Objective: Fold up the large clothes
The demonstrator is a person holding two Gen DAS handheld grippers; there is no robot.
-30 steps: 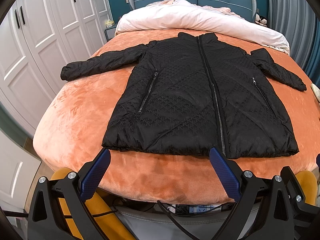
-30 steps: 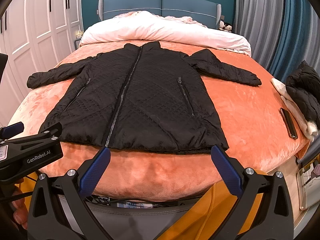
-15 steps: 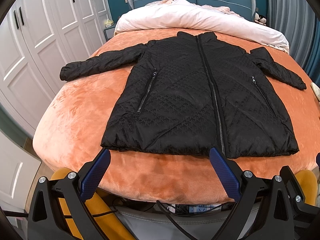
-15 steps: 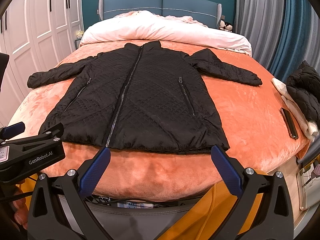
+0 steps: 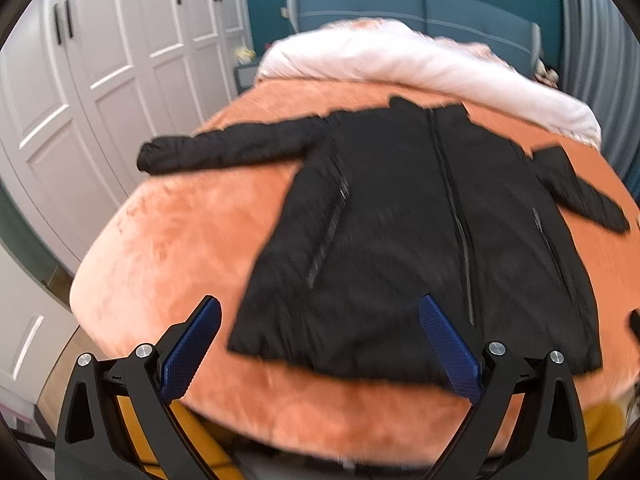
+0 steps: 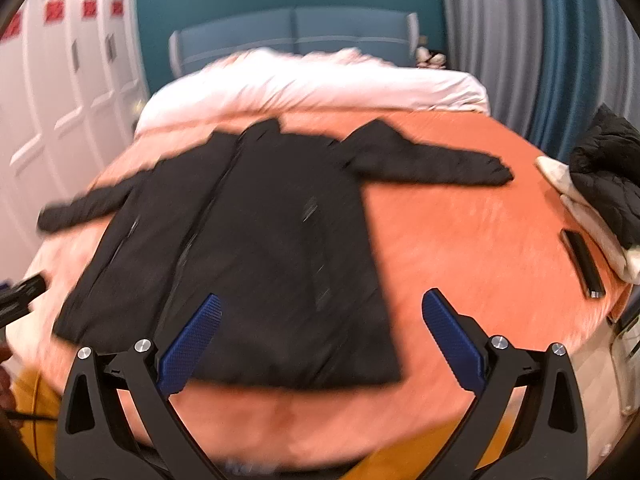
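Both grippers are advancing over the hem since a moment ago, jaws apart: left gripper (image 5: 320,344), right gripper (image 6: 322,338). The long black quilted zip-front coat (image 5: 424,232) is lying flat on the orange plush bedspread (image 5: 180,248), collar far, sleeves outstretched.

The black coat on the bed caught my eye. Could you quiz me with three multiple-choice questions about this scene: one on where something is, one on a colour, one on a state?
1. Where does the dark flat phone-like object lie?
A. On the coat's collar
B. On the orange blanket near the bed's right edge
C. On the white duvet

2. What colour are the gripper finger pads?
A. Blue
B. Red
C. Green

3. How is the black coat lying?
A. Rolled into a bundle
B. Folded in half
C. Spread flat, both sleeves out to the sides

Answers:
1. B, it rests on the orange blanket beside the piled clothes.
2. A, both views show blue textured pads.
3. C, the front zipper faces up, and both the left gripper and the right gripper are open, holding nothing.
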